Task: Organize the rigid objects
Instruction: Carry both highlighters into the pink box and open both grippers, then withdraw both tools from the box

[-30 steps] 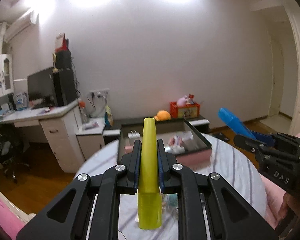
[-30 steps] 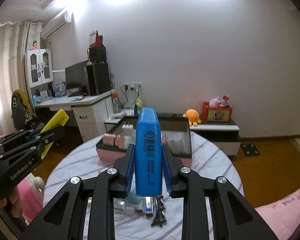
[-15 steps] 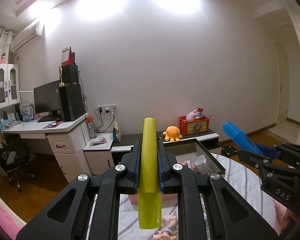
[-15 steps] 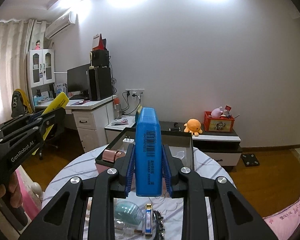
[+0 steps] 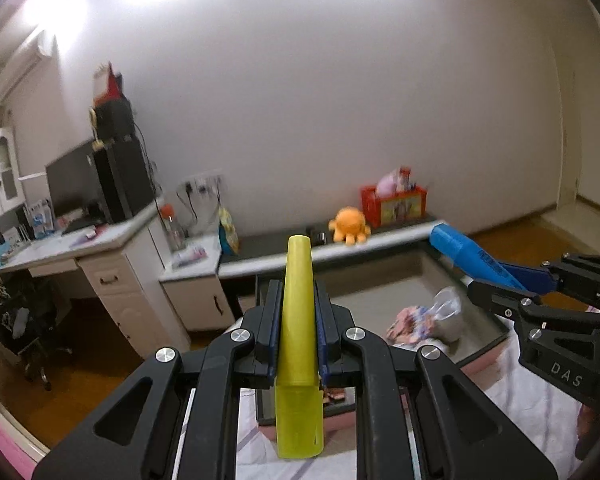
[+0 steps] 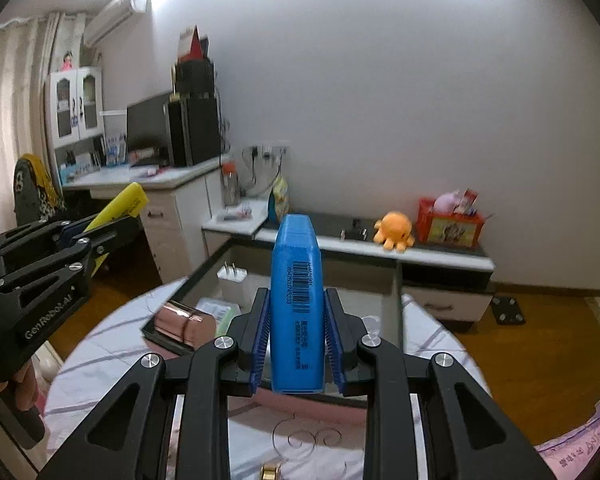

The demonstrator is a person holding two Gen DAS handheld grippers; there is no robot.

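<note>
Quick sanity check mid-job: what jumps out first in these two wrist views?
The left gripper is clamped on a yellow tapered piece standing upright, dead centre of its view. The right gripper is clamped on a blue barcoded case, also upright. Just beyond both lies the dark open tray on the striped table, already holding items.

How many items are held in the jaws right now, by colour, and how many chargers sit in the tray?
Yellow item, held in left gripper: 1
Blue item, held in right gripper: 1
White charger in tray: 1
Total: 3
</note>
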